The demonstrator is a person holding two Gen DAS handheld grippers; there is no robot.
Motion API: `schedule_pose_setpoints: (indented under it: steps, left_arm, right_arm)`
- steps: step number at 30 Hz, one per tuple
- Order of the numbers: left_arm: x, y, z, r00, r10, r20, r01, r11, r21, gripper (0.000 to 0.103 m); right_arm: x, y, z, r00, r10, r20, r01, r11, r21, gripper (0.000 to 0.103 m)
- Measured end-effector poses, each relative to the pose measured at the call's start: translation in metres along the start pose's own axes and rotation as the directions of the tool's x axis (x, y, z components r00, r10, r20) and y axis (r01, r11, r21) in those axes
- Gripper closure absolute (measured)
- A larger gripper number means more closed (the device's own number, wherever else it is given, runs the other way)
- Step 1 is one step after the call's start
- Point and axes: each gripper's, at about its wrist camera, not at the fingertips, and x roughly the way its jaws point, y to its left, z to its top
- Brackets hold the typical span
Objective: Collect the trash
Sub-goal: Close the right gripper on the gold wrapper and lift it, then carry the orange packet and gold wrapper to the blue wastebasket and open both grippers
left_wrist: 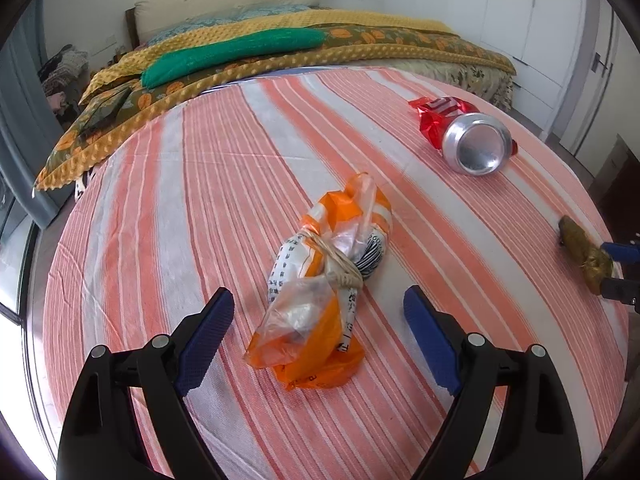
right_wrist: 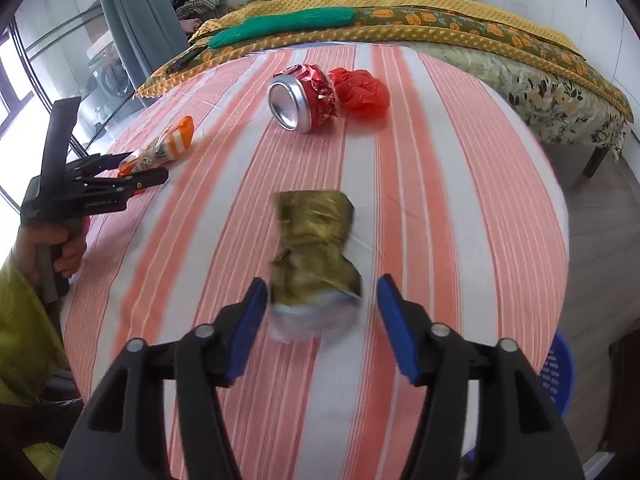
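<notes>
Trash lies on an orange-and-white striped sheet (left_wrist: 180, 208). An orange-and-white plastic bag (left_wrist: 328, 264) tied with string sits between the pads of my left gripper (left_wrist: 318, 295), which stands open with a gap on each side. Farther right lie a crushed red can (left_wrist: 478, 144) and a red plastic bag (left_wrist: 434, 120). A crumpled gold wrapper (right_wrist: 312, 236), blurred at its near end, is between the pads of my right gripper (right_wrist: 322, 282). The right pad stands clear of the wrapper, so this gripper is open. The can (right_wrist: 296, 104) and red bag (right_wrist: 364, 94) lie beyond.
A yellow quilt (right_wrist: 440, 20) and a green cushion (left_wrist: 232, 54) cover the far part of the bed. A blue basket (right_wrist: 556, 372) stands on the floor at the bed's right edge. A hand (right_wrist: 60, 244) in a yellow-green sleeve holds the left gripper (right_wrist: 146, 168).
</notes>
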Motion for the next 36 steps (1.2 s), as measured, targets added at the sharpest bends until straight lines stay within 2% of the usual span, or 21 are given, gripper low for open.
schedule_pose_setpoints:
  steps: [2,8,12,14,18,21,22,24,25,31,36]
  left_arm:
    - [-0.004,0.0,0.002,1.0,-0.017,-0.007,0.017,0.999,0.04,0.017]
    - [-0.015,-0.002,0.013,0.998,-0.061,-0.008,0.062,0.992,0.111,0.017]
    - [-0.002,-0.006,0.021,0.997,-0.059,-0.054,0.066,0.986,0.151,0.017]
    - [0.006,-0.003,0.023,0.996,-0.061,-0.071,0.071,0.988,0.14,0.017]
    - [0.011,0.005,0.026,0.99,-0.112,-0.09,0.119,0.989,0.082,0.019]
    - [0.015,0.001,0.025,0.986,-0.123,-0.11,0.132,0.988,0.083,0.031]
    - [0.015,-0.001,0.024,0.987,-0.115,-0.112,0.125,0.988,0.093,0.037]
    - [0.014,-0.004,0.023,0.99,-0.097,-0.106,0.108,0.989,0.105,0.053]
    - [0.013,-0.005,0.023,0.989,-0.1,-0.105,0.11,0.989,0.101,0.054]
    - [-0.012,-0.017,0.018,0.993,-0.103,-0.054,0.107,0.99,0.094,0.056]
    - [-0.029,-0.04,0.011,0.991,-0.134,-0.025,0.136,0.989,0.055,0.056]
  right_arm:
    - [-0.002,-0.003,-0.001,1.0,-0.004,-0.001,0.004,1.0,0.006,0.035]
    - [-0.011,-0.014,0.007,1.0,0.017,0.001,-0.017,0.999,0.03,0.034]
    - [-0.008,-0.006,0.023,0.999,0.036,-0.028,-0.036,0.999,-0.011,0.034]
    - [0.002,0.0,0.03,0.997,0.046,-0.07,-0.049,0.998,-0.043,0.034]
    - [0.02,0.007,0.037,0.993,0.027,-0.119,-0.035,0.997,-0.065,0.034]
    - [0.031,0.01,0.041,0.992,0.031,-0.126,-0.041,0.996,-0.074,0.034]
    - [0.034,0.011,0.041,0.992,0.032,-0.124,-0.042,0.996,-0.076,0.041]
    - [0.04,0.013,0.04,0.989,0.045,-0.144,-0.058,0.995,-0.082,0.061]
    - [0.039,0.013,0.04,0.988,0.041,-0.146,-0.054,0.995,-0.084,0.066]
    - [0.005,0.018,0.033,0.997,0.054,-0.061,-0.059,0.995,-0.085,0.068]
    - [-0.007,0.01,0.026,0.996,0.078,-0.031,-0.079,0.996,-0.038,0.068]
